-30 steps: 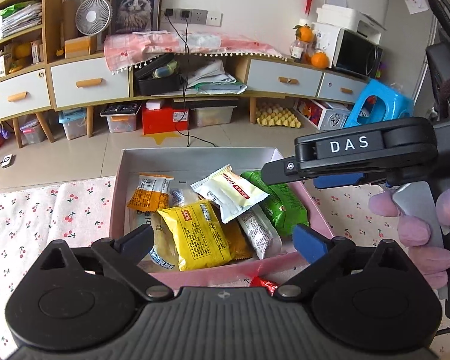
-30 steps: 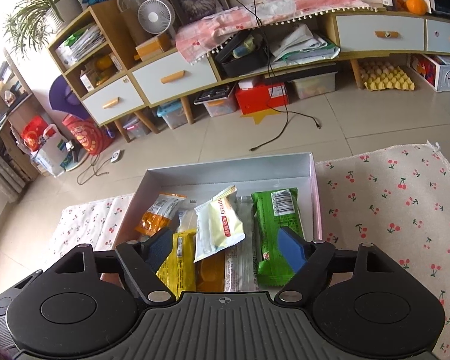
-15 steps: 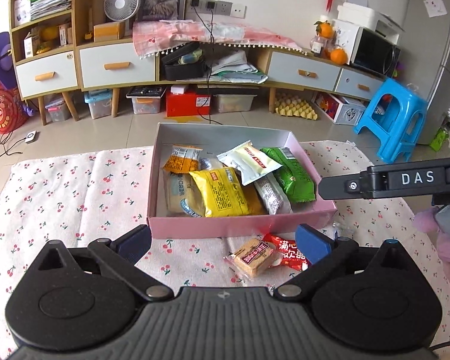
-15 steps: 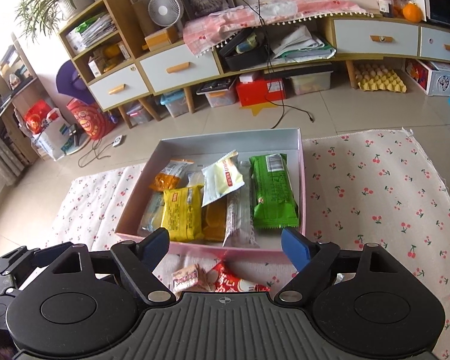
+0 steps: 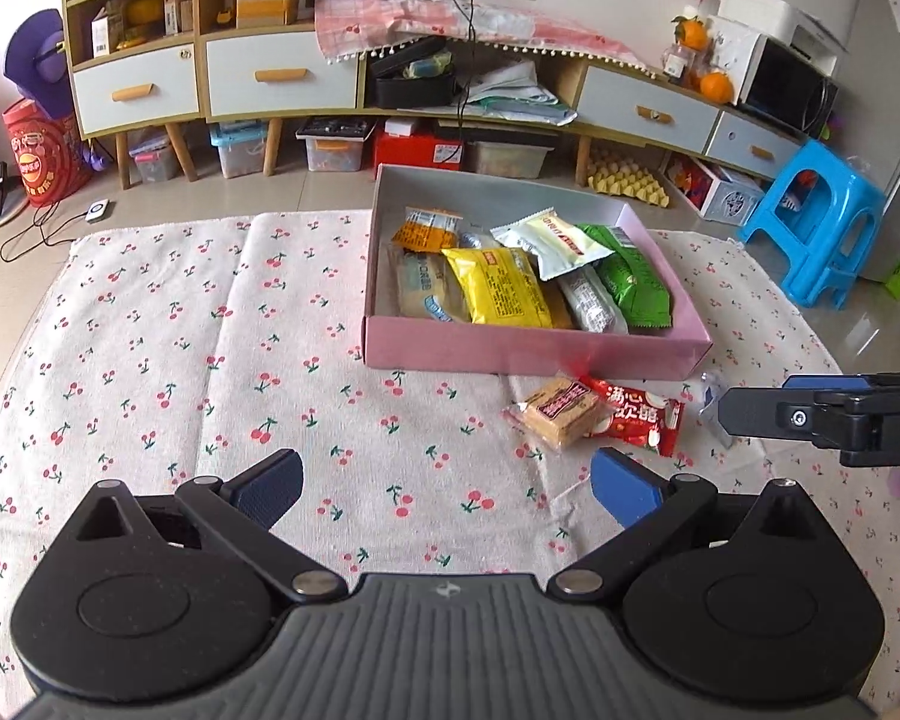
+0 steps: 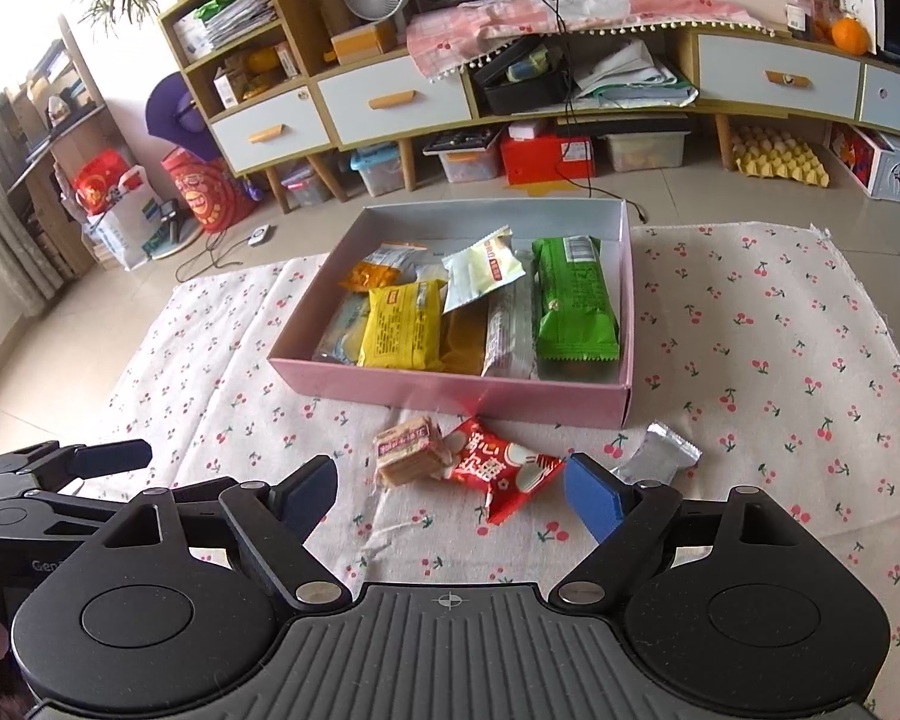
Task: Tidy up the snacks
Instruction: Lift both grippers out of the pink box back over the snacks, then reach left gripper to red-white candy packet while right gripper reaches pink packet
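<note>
A pink box (image 5: 528, 348) (image 6: 450, 393) on the cherry-print cloth holds several snack packets, among them a yellow one (image 5: 501, 288) (image 6: 399, 324) and a green one (image 5: 633, 279) (image 6: 576, 300). In front of the box lie a wafer pack (image 5: 561, 411) (image 6: 408, 450), a red packet (image 5: 636, 417) (image 6: 501, 468) and a silver packet (image 6: 660, 450) (image 5: 711, 393). My left gripper (image 5: 444, 483) hangs open over bare cloth, nothing between its fingers. My right gripper (image 6: 450, 489) is open, its jaws still widening, above the wafer and red packet without touching them.
The cherry-print cloth (image 5: 150, 360) (image 6: 780, 330) covers the floor around the box. Behind it stand a long cabinet (image 5: 282, 72) with bins beneath, a blue stool (image 5: 822, 228) at the right and a red bag (image 6: 210, 192) at the left.
Both grippers have pulled back from over the box toward me. The loose wafer, red and silver packets in front of the box have come into view. The right jaws stand wider.
</note>
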Available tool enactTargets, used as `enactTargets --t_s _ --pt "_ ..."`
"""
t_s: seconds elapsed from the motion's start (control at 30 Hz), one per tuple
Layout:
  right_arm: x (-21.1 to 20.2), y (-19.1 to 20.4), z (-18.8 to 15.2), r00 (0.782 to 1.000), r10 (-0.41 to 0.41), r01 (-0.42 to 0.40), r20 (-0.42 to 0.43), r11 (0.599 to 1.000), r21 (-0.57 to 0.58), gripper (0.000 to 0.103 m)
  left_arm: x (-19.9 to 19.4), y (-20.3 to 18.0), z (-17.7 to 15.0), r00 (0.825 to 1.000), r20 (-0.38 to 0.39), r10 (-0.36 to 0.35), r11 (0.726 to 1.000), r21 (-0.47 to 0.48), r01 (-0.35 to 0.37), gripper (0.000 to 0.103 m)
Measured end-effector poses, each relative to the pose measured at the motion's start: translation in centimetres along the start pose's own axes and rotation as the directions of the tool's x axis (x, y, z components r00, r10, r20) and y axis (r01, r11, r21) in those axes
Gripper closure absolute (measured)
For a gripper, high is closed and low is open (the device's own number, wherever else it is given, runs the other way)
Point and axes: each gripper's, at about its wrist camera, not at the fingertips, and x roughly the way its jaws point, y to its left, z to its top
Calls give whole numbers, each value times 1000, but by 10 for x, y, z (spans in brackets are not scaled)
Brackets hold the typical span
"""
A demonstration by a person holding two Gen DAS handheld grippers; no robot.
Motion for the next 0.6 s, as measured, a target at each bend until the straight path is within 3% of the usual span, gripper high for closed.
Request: enactTargets --t_s 0.33,0.5,0.6 --pt "5 4 -41 999 -10 4 -42 990 -144 13 -10 1 -33 999 -30 -15 997 75 17 1" --pt "3 1 -60 998 -8 -7 -68 976 -219 13 -17 -2 -51 995 -75 -64 986 146 75 1" --pt "-3 0 -69 996 35 -53 -77 967 -250 13 -21 -2 -63 988 -116 -99 981 157 116 1"
